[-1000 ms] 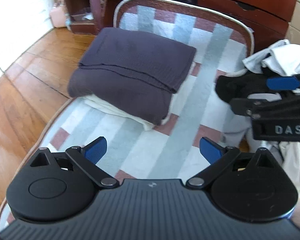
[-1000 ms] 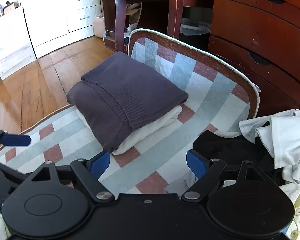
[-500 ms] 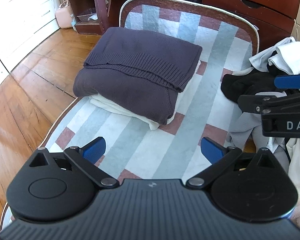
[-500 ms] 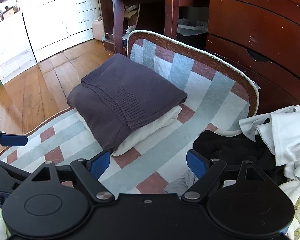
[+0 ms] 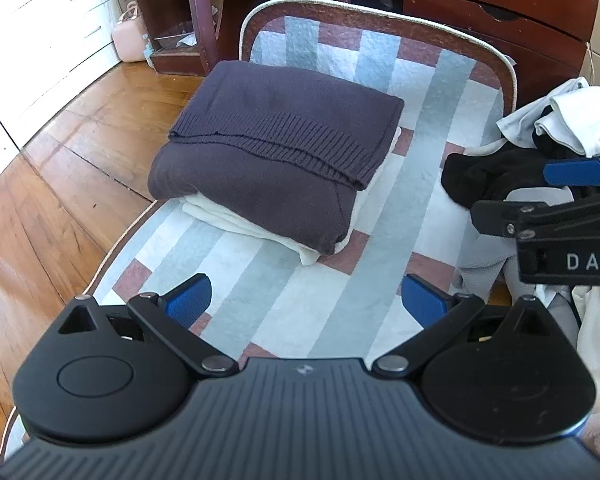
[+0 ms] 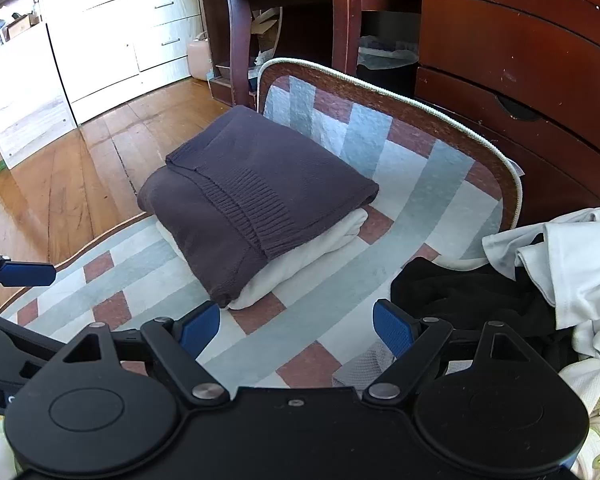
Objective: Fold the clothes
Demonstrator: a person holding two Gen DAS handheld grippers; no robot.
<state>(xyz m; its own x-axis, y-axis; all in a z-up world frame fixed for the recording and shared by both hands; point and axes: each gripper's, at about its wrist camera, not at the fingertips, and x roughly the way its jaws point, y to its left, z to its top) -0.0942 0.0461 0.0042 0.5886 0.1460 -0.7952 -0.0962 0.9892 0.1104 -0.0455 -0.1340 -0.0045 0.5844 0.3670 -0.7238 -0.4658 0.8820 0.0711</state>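
Observation:
A folded dark purple knit sweater [image 5: 276,148] [image 6: 244,196] lies on top of a folded white garment [image 5: 240,220] [image 6: 312,252], stacked on a checked rug [image 5: 380,208] [image 6: 404,200]. To the right is a heap of unfolded clothes: a black garment [image 5: 476,176] [image 6: 460,292] and white ones [image 5: 572,120] [image 6: 572,264]. My left gripper [image 5: 306,300] hovers open over the rug, short of the stack. My right gripper [image 6: 296,328] is open too, nothing between its fingers, beside the heap. It also shows at the left wrist view's right edge [image 5: 572,200].
Wooden floor [image 5: 52,184] [image 6: 76,184] lies left of the rug. Dark wooden drawers [image 5: 500,12] [image 6: 516,52] and desk legs [image 6: 344,8] stand behind the rug. White cabinets [image 6: 112,28] and a pink container [image 5: 128,36] sit far left.
Both grippers have shifted slightly, the left wrist view swinging a little left so the stack sits more central. Both stay open; the clothes have not moved.

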